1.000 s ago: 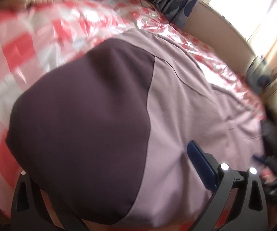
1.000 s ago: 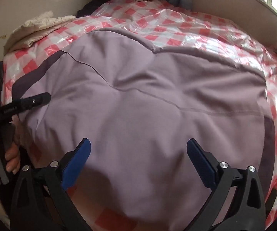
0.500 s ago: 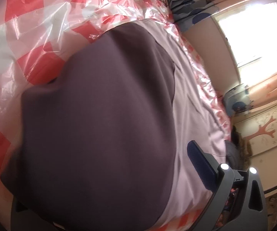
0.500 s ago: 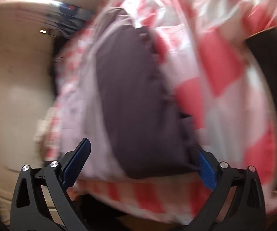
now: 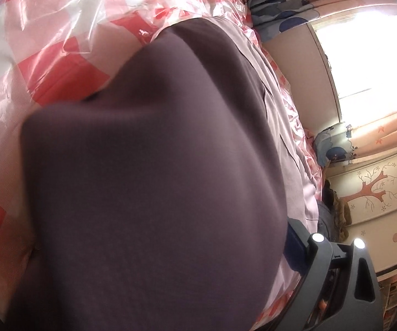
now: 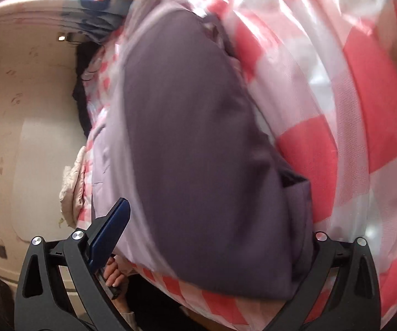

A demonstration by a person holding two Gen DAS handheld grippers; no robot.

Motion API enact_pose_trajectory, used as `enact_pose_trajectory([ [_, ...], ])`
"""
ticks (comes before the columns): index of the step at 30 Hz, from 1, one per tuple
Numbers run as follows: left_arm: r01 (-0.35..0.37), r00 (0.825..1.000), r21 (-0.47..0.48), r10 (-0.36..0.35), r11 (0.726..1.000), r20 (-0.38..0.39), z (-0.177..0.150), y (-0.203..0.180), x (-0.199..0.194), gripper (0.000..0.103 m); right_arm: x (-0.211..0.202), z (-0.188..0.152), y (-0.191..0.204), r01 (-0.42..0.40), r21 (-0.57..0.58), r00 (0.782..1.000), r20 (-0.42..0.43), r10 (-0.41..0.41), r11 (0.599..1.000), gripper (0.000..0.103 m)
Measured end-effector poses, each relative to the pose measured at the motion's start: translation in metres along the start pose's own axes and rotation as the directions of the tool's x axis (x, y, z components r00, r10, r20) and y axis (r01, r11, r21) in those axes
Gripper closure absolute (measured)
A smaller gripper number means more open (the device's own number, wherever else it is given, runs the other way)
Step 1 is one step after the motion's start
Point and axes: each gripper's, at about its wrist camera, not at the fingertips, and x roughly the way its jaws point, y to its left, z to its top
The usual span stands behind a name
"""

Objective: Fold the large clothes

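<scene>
Nearest the left gripper (image 5: 170, 289), the dark purple sleeve (image 5: 154, 182) of the garment fills the space between its fingers; only one finger shows, so whether they are apart or clamped cannot be told. The right gripper (image 6: 217, 237) has its fingers spread wide, straddling the opposite dark sleeve (image 6: 198, 143) without pinching it, probably positioned for a grab ahead of a fold. Beyond both sleeves, the lilac body of the garment (image 5: 294, 149) lies flat across the checked plastic sheet (image 5: 46, 63). A hand (image 6: 114, 271) shows below the sleeve. Past the garment stands a curtain (image 5: 281, 11).
</scene>
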Motion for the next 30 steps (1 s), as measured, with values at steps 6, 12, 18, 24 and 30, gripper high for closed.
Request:
enact_pose_trajectory([
  [6, -0.020, 1.000, -0.049, 0.019, 0.999, -0.022, 0.005, -0.007, 0.006, 0.010, -0.001, 0.005, -0.018, -0.153, 0.054, 0.988, -0.020, 0.155, 0.987, 0.006],
  [12, -0.054, 0.998, -0.142, 0.048, 0.988, -0.041, 0.004, -0.005, 0.006, 0.009, 0.007, 0.013, -0.014, -0.149, 0.020, 0.983, -0.101, 0.150, 0.989, 0.006],
  [18, -0.046, 0.998, -0.166, 0.038, 0.985, -0.047, 0.000, 0.002, 0.001, 0.010, -0.003, 0.008, 0.010, -0.069, -0.079, 0.998, -0.007, 0.068, 0.995, 0.048],
  [24, 0.012, 0.999, -0.120, -0.016, 0.993, -0.032, -0.003, -0.013, -0.018, 0.050, -0.021, 0.004, 0.037, -0.084, -0.184, 0.994, 0.051, 0.095, 0.979, 0.068],
  [30, 0.079, 0.996, -0.018, -0.080, 0.997, -0.026, -0.014, -0.052, -0.064, 0.059, -0.063, -0.018, 0.072, -0.171, -0.290, 0.974, 0.094, 0.205, 0.942, 0.070],
])
